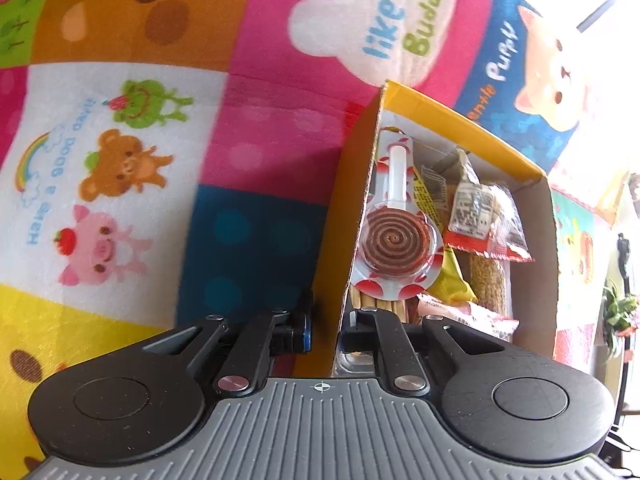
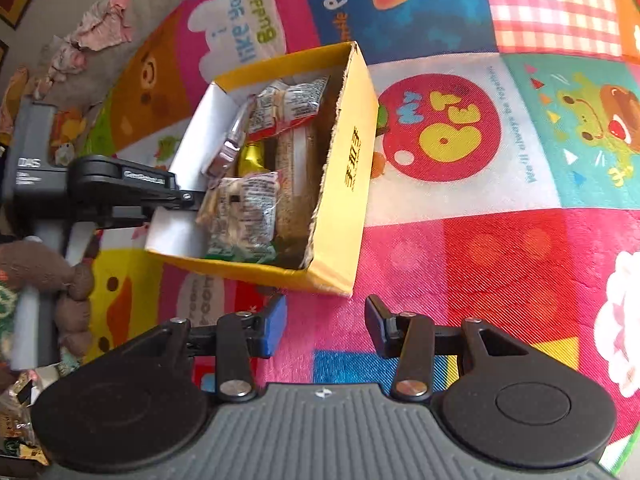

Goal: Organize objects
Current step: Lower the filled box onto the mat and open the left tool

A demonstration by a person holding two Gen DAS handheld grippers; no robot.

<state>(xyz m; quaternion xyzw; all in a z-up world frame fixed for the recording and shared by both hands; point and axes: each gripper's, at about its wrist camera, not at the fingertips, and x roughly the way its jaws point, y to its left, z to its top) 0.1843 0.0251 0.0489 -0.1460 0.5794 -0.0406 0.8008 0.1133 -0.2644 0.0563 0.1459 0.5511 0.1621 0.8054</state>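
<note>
Left tongs point(image 1: 326, 330) clamp the box point(image 2: 352, 152) wall — right tongs point(image 2: 326, 328) empty, parted.

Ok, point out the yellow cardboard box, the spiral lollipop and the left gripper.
Yellow cardboard box point(image 2: 352, 168): right wrist view, outer side wall.
Spiral lollipop point(image 1: 396, 245): left wrist view, brown coil.
Left gripper point(image 1: 325, 330): left wrist view, between fingertips clamping box wall.

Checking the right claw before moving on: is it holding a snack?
No, the right claw is empty, above the play mat beside the yellow box.
</note>
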